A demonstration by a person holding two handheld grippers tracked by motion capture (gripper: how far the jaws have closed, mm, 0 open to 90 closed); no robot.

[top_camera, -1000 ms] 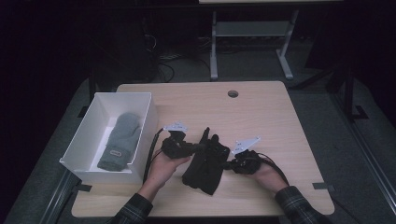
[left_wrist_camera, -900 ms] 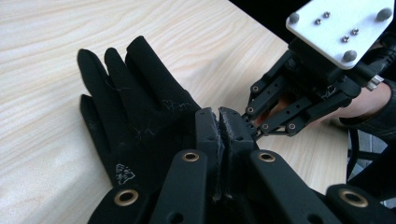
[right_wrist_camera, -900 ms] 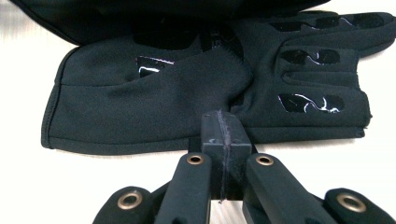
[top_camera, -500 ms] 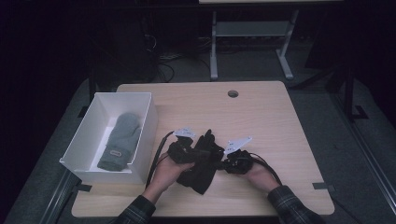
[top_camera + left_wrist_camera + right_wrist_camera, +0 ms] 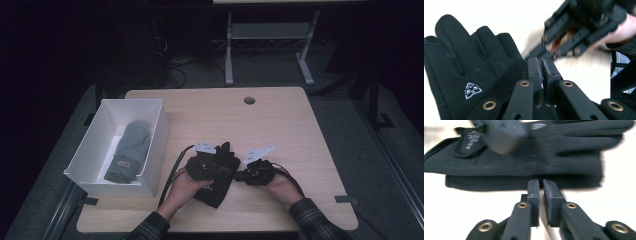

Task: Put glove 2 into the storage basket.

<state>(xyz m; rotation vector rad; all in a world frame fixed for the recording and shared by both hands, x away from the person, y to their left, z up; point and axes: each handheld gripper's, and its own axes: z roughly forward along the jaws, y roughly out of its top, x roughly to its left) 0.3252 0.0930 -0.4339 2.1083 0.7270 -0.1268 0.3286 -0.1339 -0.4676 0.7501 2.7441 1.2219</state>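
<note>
A black glove [image 5: 216, 176] lies on the table [image 5: 300, 130] between both grippers. The left gripper [image 5: 541, 75] is clenched on its edge; the right gripper [image 5: 541, 192], just parting, has released it. Moving it toward the white box [image 5: 150, 145] seems next.

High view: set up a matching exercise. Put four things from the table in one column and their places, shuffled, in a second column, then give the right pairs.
Things:
1. grey mitten
2. black gloves
3. white box
4. round hole

Places:
A. at the left edge of the table
B. in the tabletop near the far edge
C. lying inside the box
D. on the table between the two grippers

Pairs: 1-C, 2-D, 3-A, 4-B
</note>
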